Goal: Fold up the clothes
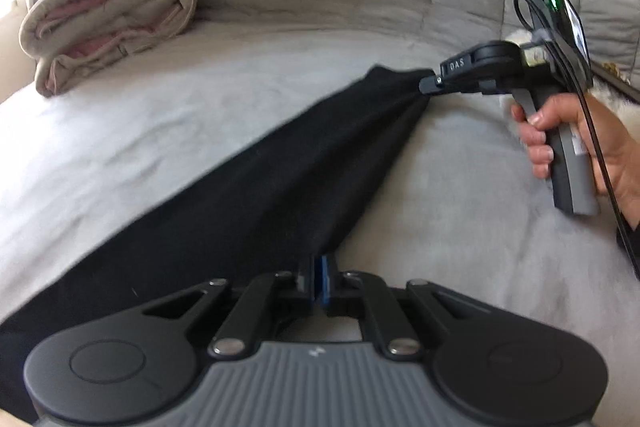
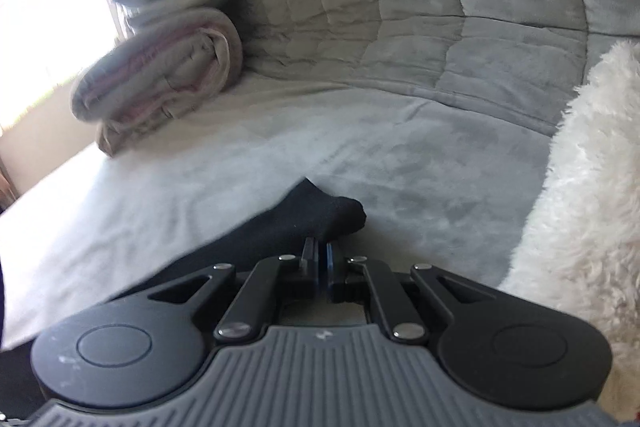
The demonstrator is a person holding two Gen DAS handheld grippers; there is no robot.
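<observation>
The black garment (image 1: 248,183) lies stretched across the grey sofa seat (image 1: 140,123). The left gripper (image 1: 320,277) has its fingers pinched tight on the near edge; the right gripper (image 1: 426,85) is clamped on the far corner, which looks slightly lifted.

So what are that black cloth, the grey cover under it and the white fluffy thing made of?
The black cloth looks like a soft matte knit, perhaps cotton jersey: it drapes in loose folds without shine. The grey cover seems a velvety plush or microfibre, with a brushed nap and stitched quilt lines on the backrest. The white fluffy thing looks like long-pile faux fur or sheepskin; I can't tell which.
</observation>
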